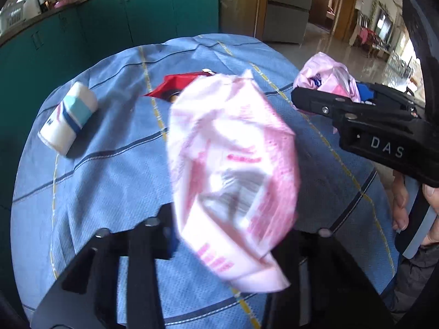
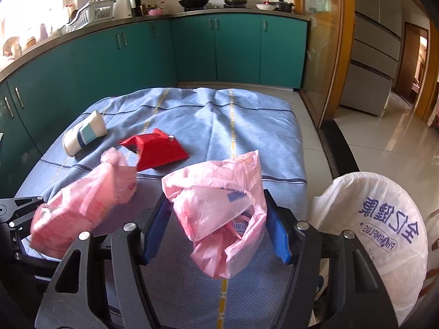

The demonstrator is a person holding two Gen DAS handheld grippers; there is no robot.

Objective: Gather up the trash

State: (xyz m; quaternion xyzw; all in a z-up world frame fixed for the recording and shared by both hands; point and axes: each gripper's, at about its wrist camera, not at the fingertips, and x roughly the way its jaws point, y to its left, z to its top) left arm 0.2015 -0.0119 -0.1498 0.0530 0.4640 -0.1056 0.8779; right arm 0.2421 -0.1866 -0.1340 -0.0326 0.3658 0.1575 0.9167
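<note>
My left gripper (image 1: 219, 244) is closed on a pink wrapper (image 1: 233, 170), which hangs in front of the lens, lifted off the blue cloth (image 1: 109, 192); the wrapper is blurred, so I cannot read its print, and it hides my right finger tip almost fully. In the right wrist view the same wrapper (image 2: 82, 203) shows at the left, and only a small part of the left gripper (image 2: 16, 219) is inside the frame. My right gripper (image 2: 216, 233) has its blue pads (image 2: 279, 235) apart, with a pink bag (image 2: 219, 205) between them; the bag seems to touch both pads, but I cannot tell if they really press it. From the left view this bag (image 1: 326, 79) is half hidden behind the right gripper (image 1: 356, 101). Farther on the cloth lie a red packet (image 2: 156, 148), partly covered by the wrapper, and a white and teal cup (image 2: 85, 134) on its side, well apart from my fingers. At the right edge stands a white bag (image 2: 384, 233) with blue letters, cut off by the frame.
</note>
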